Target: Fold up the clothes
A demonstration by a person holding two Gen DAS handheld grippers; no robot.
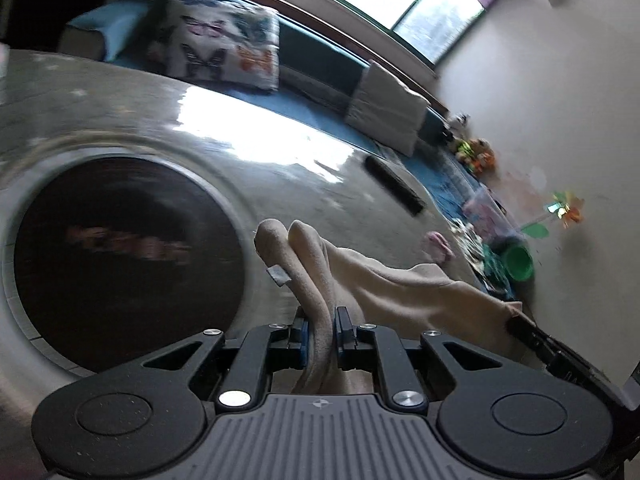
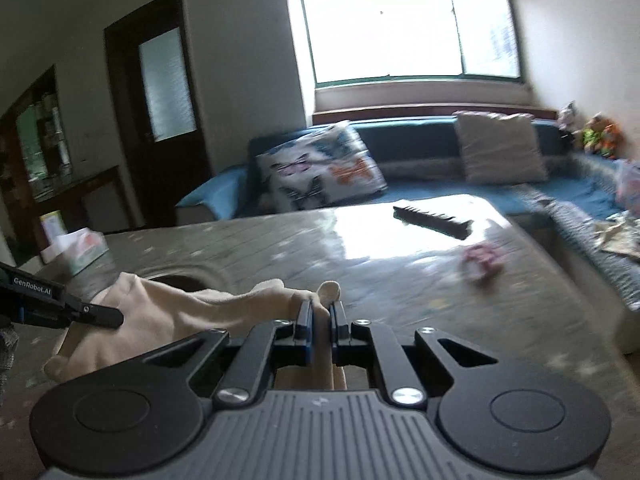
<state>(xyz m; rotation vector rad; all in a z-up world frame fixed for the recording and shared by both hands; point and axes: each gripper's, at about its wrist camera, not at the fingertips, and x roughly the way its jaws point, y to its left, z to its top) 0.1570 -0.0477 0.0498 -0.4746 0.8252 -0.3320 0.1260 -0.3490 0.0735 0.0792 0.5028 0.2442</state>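
Behind your grey stone table [image 2: 400,288] runs a blue sofa [image 2: 432,184] under a bright window [image 2: 408,28], with a butterfly cushion [image 2: 320,168] and a plain pale cushion [image 2: 500,148] leaning on its back. You hold a beige garment [image 2: 180,312] stretched between both tools, lifted above the near part of the table. Your left gripper [image 1: 320,322] is clamped on a bunched fold of that garment, the cloth running up between its fingers and ending in two rounded lobes with a small white tag [image 1: 279,276] beside them. Your right gripper [image 2: 321,318] is likewise closed on another edge of the same garment, a small nub of cloth poking out above its fingertips. In the right wrist view your left gripper shows at the left edge, pinching the far side of the cloth; in the left wrist view the tip of your right gripper appears at the right edge, touching the cloth. A dark round inset [image 1: 128,264] is sunk into the table on the left side. Toward the far edge lies a black remote [image 2: 434,222], and near the right edge sits a small pink item [image 2: 482,260], blurred. A tissue box [image 2: 84,254] stands near the far left corner. A dark wooden door [image 2: 160,96] is on the left wall.
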